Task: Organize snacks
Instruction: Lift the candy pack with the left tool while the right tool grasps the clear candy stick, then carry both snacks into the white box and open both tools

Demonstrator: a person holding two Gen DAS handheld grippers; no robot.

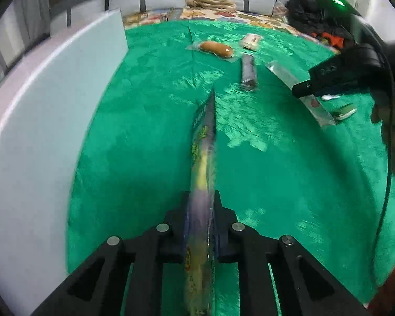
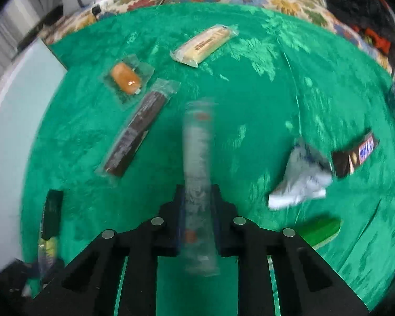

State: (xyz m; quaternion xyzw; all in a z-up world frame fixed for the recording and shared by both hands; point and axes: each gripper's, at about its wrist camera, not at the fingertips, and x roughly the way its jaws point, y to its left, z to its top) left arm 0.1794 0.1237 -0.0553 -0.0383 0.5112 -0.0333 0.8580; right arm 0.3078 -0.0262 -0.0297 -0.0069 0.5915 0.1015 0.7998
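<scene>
The left gripper (image 1: 200, 210) has its jaws clamped on a long yellow-and-purple snack packet (image 1: 204, 158), held edge-on above the green cloth (image 1: 150, 131) near its left edge, just beside a pale blue board (image 1: 52, 105) standing along that side. The right gripper (image 2: 197, 197) is closed on a clear-wrapped snack stick (image 2: 198, 158), blurred, and holds it over the middle of the cloth. From the left wrist view that same stick (image 1: 300, 89) hangs slanted from the gripper toward the right edge.

Still lying on the cloth: a bun in clear wrap (image 2: 125, 78) and a dark chocolate bar (image 2: 138, 126) just beside it toward the far left corner, and a cream wafer pack (image 2: 205, 44) near the far edge. Toward the right edge lie a crumpled white wrapper (image 2: 300, 179), a brown candy bar (image 2: 355, 155) touching it, and a green pack (image 2: 320, 230) nearer the front.
</scene>
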